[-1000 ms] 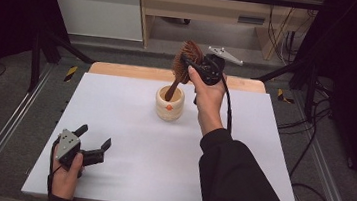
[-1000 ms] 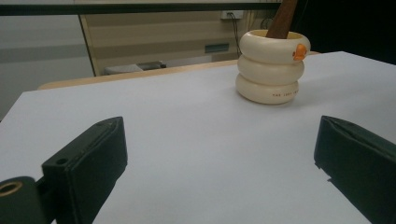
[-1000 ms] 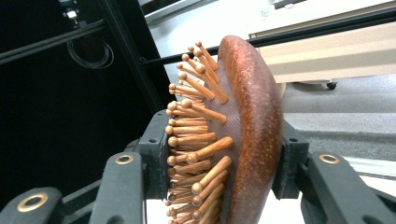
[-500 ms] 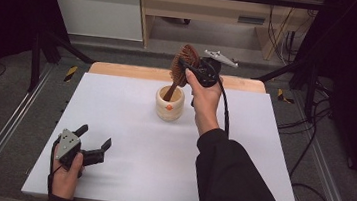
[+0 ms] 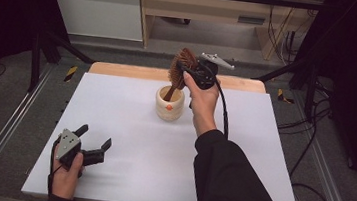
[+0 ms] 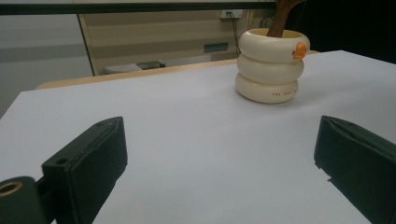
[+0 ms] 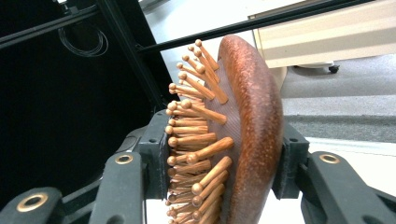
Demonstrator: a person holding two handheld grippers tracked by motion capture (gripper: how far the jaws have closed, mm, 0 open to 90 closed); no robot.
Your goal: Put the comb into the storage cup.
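A wooden hairbrush with peg bristles stands tilted, its handle down inside a cream ringed cup at the far middle of the white table. My right gripper is shut on the brush head; in the right gripper view the hairbrush sits squeezed between both pads. In the left gripper view the cup carries a small orange duck mark and the brown handle rises from it. My left gripper rests open near the front left corner, nothing between its fingers.
The white tabletop ends in a wooden strip at the far edge. Metal frame rails run along both sides. A wooden cabinet and cables stand beyond the table. The right gripper's cable hangs along the forearm.
The right gripper and the brush head have shifted slightly left and up over the cup. The left gripper has not moved.
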